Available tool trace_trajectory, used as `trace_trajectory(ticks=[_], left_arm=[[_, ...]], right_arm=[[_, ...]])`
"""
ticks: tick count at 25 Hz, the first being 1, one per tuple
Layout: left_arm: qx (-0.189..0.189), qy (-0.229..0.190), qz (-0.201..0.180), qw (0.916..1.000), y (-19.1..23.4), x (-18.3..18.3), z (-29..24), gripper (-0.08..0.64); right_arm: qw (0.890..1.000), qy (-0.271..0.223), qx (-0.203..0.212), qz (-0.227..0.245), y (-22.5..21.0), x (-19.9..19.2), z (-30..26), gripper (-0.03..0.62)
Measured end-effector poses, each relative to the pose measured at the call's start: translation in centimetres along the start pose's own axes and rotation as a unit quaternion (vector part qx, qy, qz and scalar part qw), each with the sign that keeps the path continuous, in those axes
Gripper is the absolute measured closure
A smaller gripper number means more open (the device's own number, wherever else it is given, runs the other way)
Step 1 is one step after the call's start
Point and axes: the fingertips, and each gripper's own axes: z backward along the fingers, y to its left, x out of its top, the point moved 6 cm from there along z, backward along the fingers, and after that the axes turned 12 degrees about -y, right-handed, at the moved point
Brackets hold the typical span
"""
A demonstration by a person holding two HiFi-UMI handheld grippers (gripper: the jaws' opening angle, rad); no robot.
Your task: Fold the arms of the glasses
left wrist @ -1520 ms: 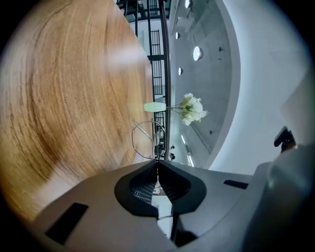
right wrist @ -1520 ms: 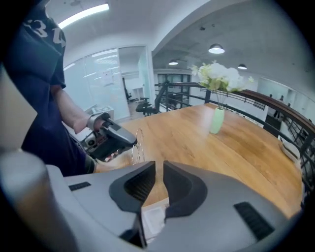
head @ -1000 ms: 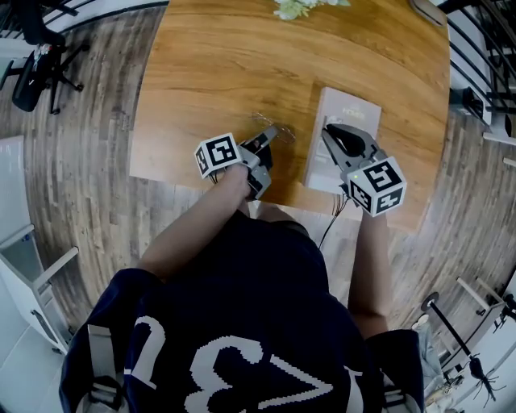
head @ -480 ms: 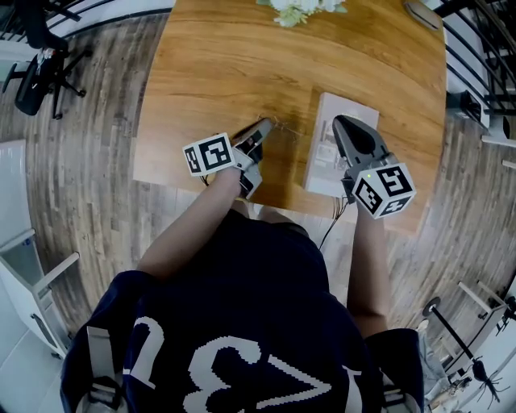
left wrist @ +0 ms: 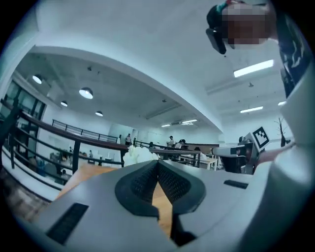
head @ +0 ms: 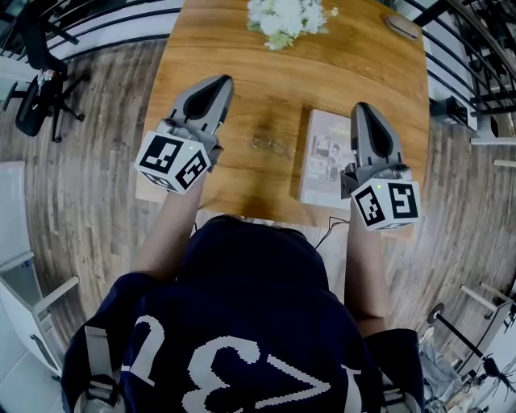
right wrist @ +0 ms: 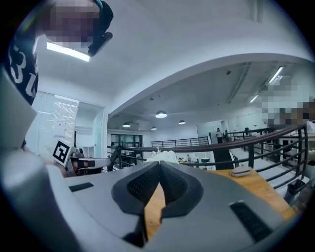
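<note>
The thin wire-framed glasses (head: 270, 143) lie on the wooden table (head: 234, 48), left of a book; their arms are too small to make out. Both grippers are lifted off the table and point level, away from me. My left gripper (head: 222, 81) hangs up and to the left of the glasses, jaws shut and empty; in the left gripper view its tips (left wrist: 157, 162) meet with nothing between them. My right gripper (head: 363, 107) hovers over the book's right side, likewise shut and empty (right wrist: 159, 163). Neither gripper touches the glasses.
A pale book (head: 326, 157) lies right of the glasses. White flowers (head: 286, 14) stand at the table's far edge, and a small oval object (head: 401, 27) sits at the far right corner. Black railings (right wrist: 275, 135) run beyond the table. A dark chair (head: 36, 73) stands on the floor at left.
The left gripper left the glasses, rose and rolled over. The right gripper lifted from above the book and its open jaws shut. The glasses stayed on the table.
</note>
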Motion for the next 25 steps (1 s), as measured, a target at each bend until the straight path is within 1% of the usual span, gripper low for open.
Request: trace_trajectory(ticks=[1, 3, 7, 13, 16, 17, 25], left_arm=[[0.002, -0.010, -0.018, 0.9998, -0.1, 1.0, -0.1, 0.545], [0.008, -0.027, -0.042, 0.9987, -0.4, 2.7, -0.1, 0.545], [0.014, -0.045, -0.069, 0.9965, -1.3, 4.7, 0.0, 0.545], [0.011, -0.044, -0.087, 0.9952, -1.8, 5.1, 0.2, 0.543], [0.011, -0.030, -0.128, 0.9913, -2.1, 4.7, 0.2, 0.544], [0.011, -0.026, -0.136, 0.9904, -2.1, 4.5, 0.3, 0.544], [0.011, -0.018, -0.125, 0.9920, -1.9, 3.6, 0.4, 0.543]], right_arm=[[1.000, -0.008, 0.000, 0.004, 0.2, 0.7, -0.1, 0.566], [1.000, -0.021, 0.000, 0.008, 0.7, 1.8, -0.2, 0.568], [0.999, -0.035, 0.001, 0.017, 1.6, 3.5, -0.2, 0.568], [0.999, -0.035, 0.001, 0.014, 2.0, 3.9, -0.3, 0.568], [0.999, -0.030, 0.000, 0.011, 2.1, 3.8, -0.4, 0.568], [1.000, -0.029, 0.000, 0.011, 2.1, 3.8, -0.3, 0.568], [1.000, -0.027, 0.002, 0.015, 2.4, 3.5, -0.6, 0.568]])
